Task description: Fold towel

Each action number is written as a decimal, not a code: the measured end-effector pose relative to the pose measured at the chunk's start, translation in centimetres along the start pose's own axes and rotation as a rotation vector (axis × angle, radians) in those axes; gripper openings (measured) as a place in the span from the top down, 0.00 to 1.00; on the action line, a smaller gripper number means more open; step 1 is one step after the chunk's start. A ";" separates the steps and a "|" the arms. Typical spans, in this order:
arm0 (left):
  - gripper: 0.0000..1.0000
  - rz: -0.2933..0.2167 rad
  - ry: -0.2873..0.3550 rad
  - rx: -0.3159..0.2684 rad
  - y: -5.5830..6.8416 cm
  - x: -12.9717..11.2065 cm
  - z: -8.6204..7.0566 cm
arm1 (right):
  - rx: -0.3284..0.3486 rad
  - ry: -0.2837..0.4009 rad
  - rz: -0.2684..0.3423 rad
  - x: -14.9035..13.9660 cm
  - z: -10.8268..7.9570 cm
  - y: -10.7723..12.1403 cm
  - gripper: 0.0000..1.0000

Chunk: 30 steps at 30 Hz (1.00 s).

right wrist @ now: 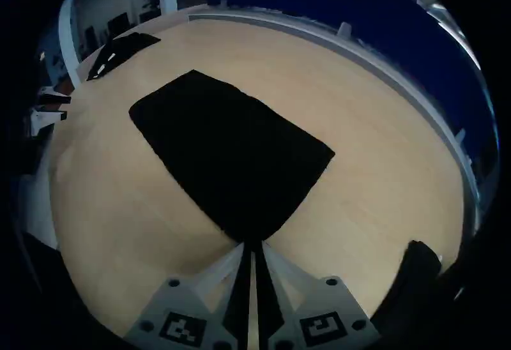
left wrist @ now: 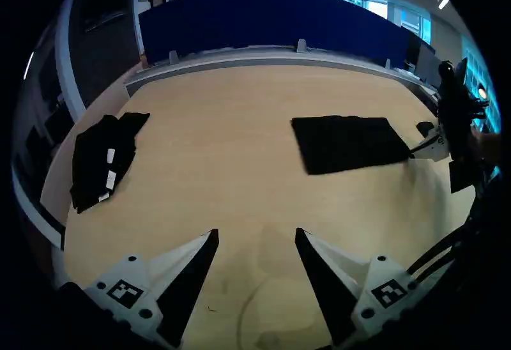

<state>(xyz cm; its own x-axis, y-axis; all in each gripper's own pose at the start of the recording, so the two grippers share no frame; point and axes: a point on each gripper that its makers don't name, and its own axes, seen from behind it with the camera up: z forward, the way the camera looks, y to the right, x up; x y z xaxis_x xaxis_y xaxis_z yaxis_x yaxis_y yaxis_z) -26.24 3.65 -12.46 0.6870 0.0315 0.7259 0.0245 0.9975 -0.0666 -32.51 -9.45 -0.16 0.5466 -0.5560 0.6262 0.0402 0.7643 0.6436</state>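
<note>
Wood, pale and smooth, spreads under both our tools: a light wooden tabletop (left wrist: 223,177). We see the flat rectangular black towel (left wrist: 348,142) lying spread on it, right of centre in the left gripper view. Our left gripper (left wrist: 255,232) hovers above bare table, well apart from the towel, its jaws released and wide with nothing between them. Our right gripper (right wrist: 253,246) is down at the towel's near corner. Its jaws are clenched almost together, and the corner runs right into the fingertips, so we read it as pinched there. In the left gripper view that corner comes to a point toward the right gripper. A crumpled heap of black fabric with small white tags (left wrist: 102,158) lies well apart from the towel, near the table's left edge in that view. A dark blue partition panel (left wrist: 268,24) stands along the far edge.
</note>
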 end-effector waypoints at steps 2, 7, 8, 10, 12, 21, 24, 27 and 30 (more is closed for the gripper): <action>0.12 0.001 0.001 -0.001 0.0 0.1 -0.1 | -0.003 0.007 -0.007 0.4 -0.3 0.0 0.96; 0.12 0.002 0.002 0.001 0.0 0.1 -0.4 | -0.006 0.031 -0.012 1.8 -1.1 0.3 0.96; 0.12 0.002 0.002 0.002 0.0 0.1 -0.5 | -0.006 0.037 -0.012 2.2 -1.3 0.3 0.96; 0.12 -0.002 0.003 0.005 -0.1 0.1 -0.6 | -0.006 0.050 -0.017 3.2 -1.7 0.4 0.96; 0.11 -0.006 0.004 0.008 -0.2 0.0 -0.8 | -0.006 0.063 -0.023 4.2 -2.1 0.5 0.96; 0.12 -0.032 0.010 0.015 -0.7 -0.4 -1.6 | -0.015 0.114 -0.101 9.2 -3.6 0.3 0.96; 0.12 -0.036 0.010 0.017 -0.8 -0.5 -2.0 | -0.016 0.118 -0.125 10.2 -3.8 0.1 0.96; 0.11 -0.040 0.012 0.016 -0.7 -0.5 -2.3 | -0.015 0.115 -0.138 10.5 -3.8 0.0 0.96; 0.12 -0.046 0.015 0.013 -0.7 -0.5 -2.6 | -0.016 0.112 -0.146 10.6 -3.7 -0.1 0.96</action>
<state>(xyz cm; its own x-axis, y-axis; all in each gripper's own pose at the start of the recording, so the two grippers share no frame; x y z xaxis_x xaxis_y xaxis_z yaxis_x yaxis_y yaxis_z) -24.67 2.80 -14.53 0.6962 -0.0149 0.7177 0.0465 0.9986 -0.0244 -23.61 -14.19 4.75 0.6235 -0.6224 0.4731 0.1389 0.6837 0.7164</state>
